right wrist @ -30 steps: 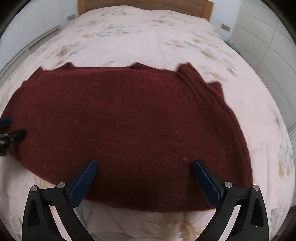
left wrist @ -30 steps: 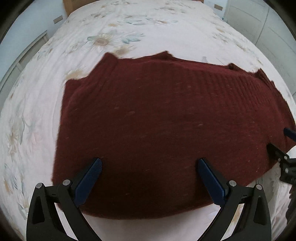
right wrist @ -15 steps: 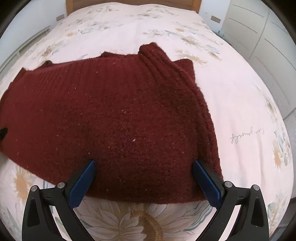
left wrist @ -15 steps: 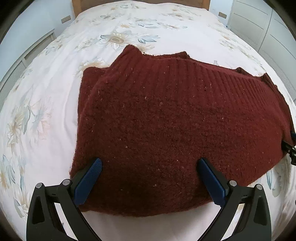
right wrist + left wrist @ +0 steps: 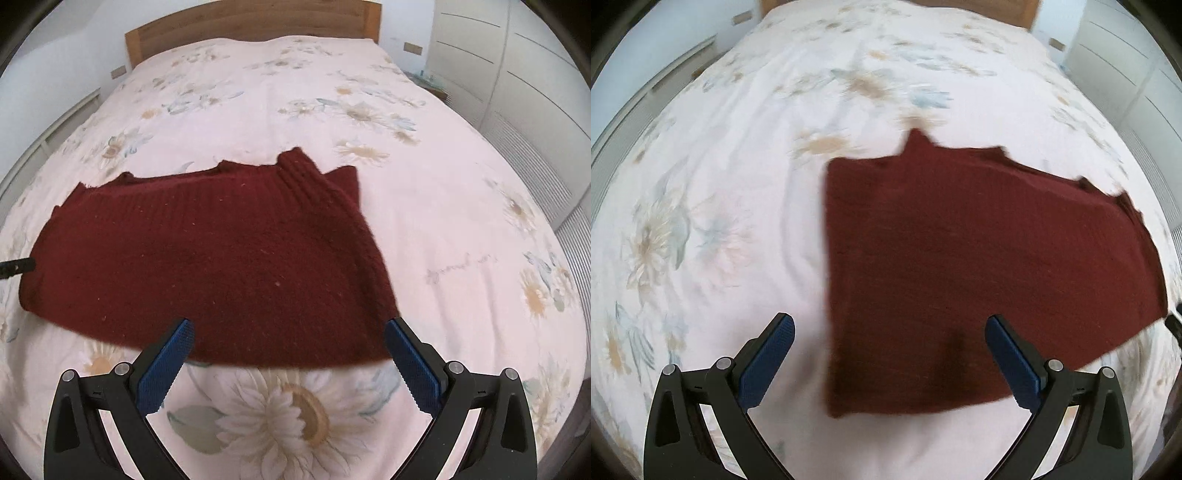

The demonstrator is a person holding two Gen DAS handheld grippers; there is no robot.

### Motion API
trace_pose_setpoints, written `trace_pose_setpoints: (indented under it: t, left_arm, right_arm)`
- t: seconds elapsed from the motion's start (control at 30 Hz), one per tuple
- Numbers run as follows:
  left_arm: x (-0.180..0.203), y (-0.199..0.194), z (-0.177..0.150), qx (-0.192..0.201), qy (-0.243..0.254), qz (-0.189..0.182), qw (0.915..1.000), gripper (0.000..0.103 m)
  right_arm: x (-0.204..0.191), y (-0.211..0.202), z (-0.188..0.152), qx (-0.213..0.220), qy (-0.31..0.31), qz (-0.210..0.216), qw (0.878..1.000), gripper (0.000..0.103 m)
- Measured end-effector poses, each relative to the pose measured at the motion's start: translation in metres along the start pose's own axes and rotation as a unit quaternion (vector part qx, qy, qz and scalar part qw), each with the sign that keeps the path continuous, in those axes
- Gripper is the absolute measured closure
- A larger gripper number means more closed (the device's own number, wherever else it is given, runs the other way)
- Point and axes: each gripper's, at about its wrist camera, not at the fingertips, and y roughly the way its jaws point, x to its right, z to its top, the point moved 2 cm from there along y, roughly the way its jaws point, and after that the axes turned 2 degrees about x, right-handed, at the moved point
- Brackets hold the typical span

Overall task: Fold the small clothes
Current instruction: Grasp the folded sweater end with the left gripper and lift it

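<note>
Looking forward along the right gripper (image 5: 288, 363), jaws standing wide apart with nothing between the blue pads (image 5: 166, 369). Lying flat just ahead of the fingertips: a dark red knit sweater (image 5: 221, 258), folded, its near hem reaching both pads, its ribbed fold running toward the right fingertip. Spreading beneath and beyond it, a bed (image 5: 443, 206) in a pale floral cover, a large daisy print showing between the fingers. Poking in far to the left, touching the sweater's edge, a black tip (image 5: 18, 266). Standing beyond everything, a wooden headboard (image 5: 251, 29).
</note>
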Motion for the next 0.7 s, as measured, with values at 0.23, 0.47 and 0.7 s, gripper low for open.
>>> trace_pose_setpoints:
  t: [0.23,0.47,0.7]
  left_arm:
    - [-0.026,0.037,0.000,-0.067,-0.067,-0.057,0.9939,0.001]
    - [-0.026,0.058,-0.002,-0.083,-0.092,-0.079,0.9891,0.001]
    - [-0.012,0.051,0.000,-0.084,-0.066,-0.107,0.9886,0.040]
  right_arm:
    - [0.016,-0.003,-0.022,-0.019,0.011,-0.015,1.000,0.000]
    - [0.034,-0.002,-0.034,-0.032,0.032,-0.024,0.999,0.000]
    - [0.041,-0.001,-0.040,-0.034,0.042,-0.027,0.998,0.000]
